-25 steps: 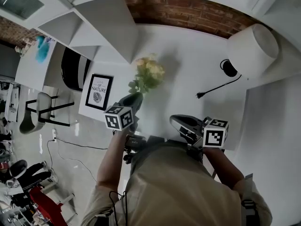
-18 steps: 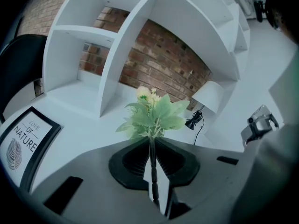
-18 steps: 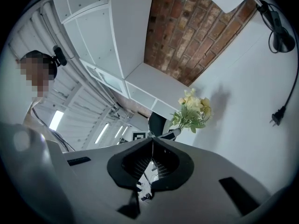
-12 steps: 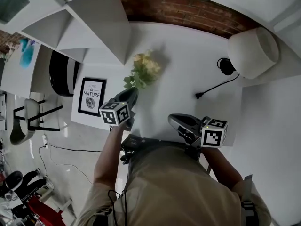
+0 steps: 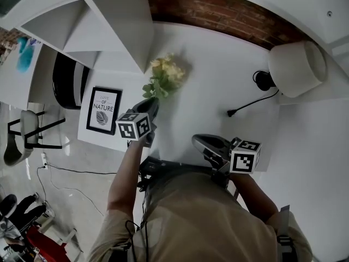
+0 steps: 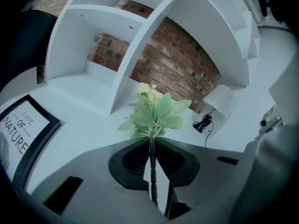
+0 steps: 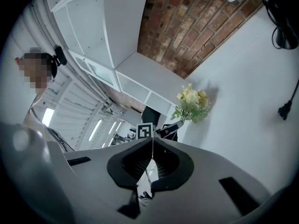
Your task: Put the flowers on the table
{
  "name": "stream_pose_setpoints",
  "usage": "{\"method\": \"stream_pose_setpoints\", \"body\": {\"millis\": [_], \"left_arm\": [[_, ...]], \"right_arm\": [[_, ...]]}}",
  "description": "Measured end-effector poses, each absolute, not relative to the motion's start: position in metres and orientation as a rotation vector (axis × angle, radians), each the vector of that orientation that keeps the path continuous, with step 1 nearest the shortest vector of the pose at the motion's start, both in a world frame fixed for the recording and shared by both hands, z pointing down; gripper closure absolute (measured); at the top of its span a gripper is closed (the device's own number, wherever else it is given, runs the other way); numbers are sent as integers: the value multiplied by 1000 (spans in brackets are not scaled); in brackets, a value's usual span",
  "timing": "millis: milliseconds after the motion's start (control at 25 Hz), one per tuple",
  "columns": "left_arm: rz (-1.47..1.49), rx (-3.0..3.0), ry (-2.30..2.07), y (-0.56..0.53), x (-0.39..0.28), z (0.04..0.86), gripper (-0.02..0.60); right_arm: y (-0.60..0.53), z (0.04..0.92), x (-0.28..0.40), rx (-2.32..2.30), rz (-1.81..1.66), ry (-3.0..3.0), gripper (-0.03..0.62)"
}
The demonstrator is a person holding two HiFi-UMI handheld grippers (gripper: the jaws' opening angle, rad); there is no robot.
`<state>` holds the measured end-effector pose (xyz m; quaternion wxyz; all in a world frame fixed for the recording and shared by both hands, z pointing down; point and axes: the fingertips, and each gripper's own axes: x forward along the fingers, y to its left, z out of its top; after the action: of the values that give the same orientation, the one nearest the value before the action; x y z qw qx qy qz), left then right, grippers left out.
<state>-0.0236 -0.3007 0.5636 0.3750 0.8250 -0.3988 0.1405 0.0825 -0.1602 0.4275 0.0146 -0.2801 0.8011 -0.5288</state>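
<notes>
The left tongs (image 5: 152,101) are clamped on the thin green stem of the flowers (image 5: 166,76). The yellow flowers with green leaves stick out past the tongs, over the white table (image 5: 218,81), near the white shelf (image 5: 109,26). The right tongs (image 5: 199,141) are pressed together with nothing in them. A black picture frame (image 5: 104,109) lies to the left.

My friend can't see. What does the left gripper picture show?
The left hand-held gripper pinches the stem of pale yellow flowers with green leaves over a white table. A framed picture is at left; white shelves and a brick wall stand behind.
</notes>
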Motion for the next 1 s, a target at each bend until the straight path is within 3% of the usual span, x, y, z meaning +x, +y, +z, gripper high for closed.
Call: {"method": "stream_pose_setpoints", "body": {"millis": [1000], "left_arm": [[429, 1986, -1066, -322, -11, 602, 541]], "right_arm": [[-159, 440, 96, -881, -1707, 2449, 571]]}}
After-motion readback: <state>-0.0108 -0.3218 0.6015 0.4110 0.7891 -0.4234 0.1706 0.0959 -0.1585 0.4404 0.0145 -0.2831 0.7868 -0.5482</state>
